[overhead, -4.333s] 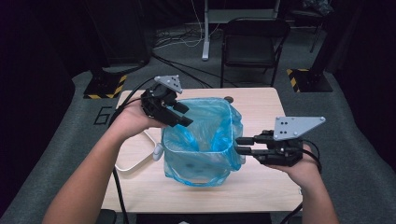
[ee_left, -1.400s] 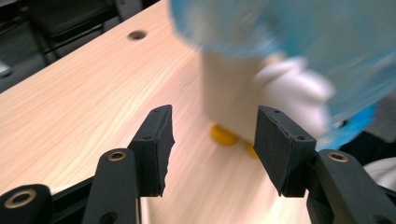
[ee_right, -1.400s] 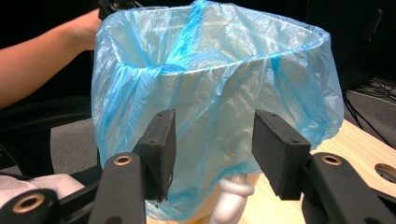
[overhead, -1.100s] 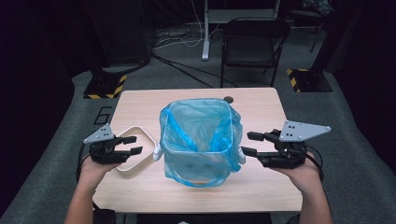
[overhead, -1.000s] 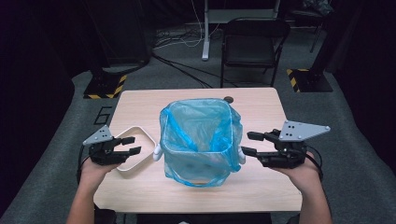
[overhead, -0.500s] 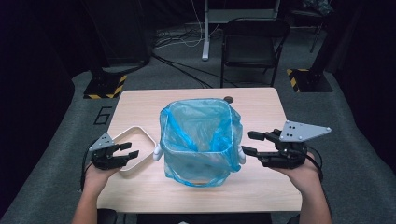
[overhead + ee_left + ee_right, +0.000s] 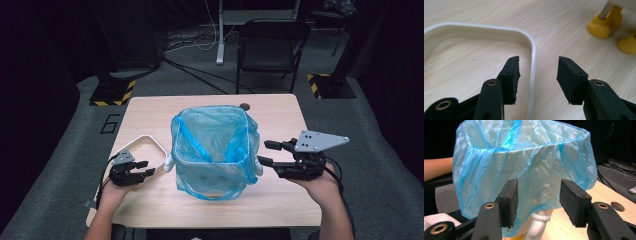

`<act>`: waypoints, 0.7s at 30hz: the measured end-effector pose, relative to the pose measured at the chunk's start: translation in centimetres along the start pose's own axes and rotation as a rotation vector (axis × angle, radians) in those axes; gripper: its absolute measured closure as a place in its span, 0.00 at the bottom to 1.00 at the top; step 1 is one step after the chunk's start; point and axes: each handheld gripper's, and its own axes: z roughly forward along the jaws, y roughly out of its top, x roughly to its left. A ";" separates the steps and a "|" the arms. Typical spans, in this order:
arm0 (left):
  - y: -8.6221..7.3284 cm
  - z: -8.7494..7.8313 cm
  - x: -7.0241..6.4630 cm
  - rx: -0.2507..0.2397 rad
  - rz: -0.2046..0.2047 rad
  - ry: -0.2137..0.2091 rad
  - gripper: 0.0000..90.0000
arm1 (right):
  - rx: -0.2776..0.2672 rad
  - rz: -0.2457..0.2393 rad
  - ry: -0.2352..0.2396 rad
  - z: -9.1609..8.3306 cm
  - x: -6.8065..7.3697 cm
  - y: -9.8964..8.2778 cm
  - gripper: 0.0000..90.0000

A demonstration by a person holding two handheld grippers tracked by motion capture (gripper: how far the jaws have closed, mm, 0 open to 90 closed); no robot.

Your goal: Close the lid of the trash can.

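Left gripper now low at the near left, drawn back from the blue bag, jaws wide and straddling the white tray rim. Right gripper wide too, just right of the bin mid-table. Looks like lining finished, tray next.

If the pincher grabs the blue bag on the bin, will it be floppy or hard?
Probably floppy: the blue bag looks thin, see-through and crinkled, with loose folds hanging over the bin's rim. It is likely light and a bit slippery, so it may slide or bunch between the right gripper pads. A hard pull might lift it off the rim or stretch it.
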 end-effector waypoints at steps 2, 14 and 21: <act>-0.1 0.2 0.1 0.011 0.002 -0.001 0.61 | 0.002 -0.003 -0.006 0.1 0.0 0.0 0.54; -0.8 1.8 0.2 0.126 0.030 0.013 0.71 | -0.008 -0.011 -0.010 -0.1 0.2 0.0 0.53; -0.8 2.9 -0.1 0.194 0.066 0.010 0.80 | -0.018 -0.014 -0.011 -0.2 0.2 0.1 0.53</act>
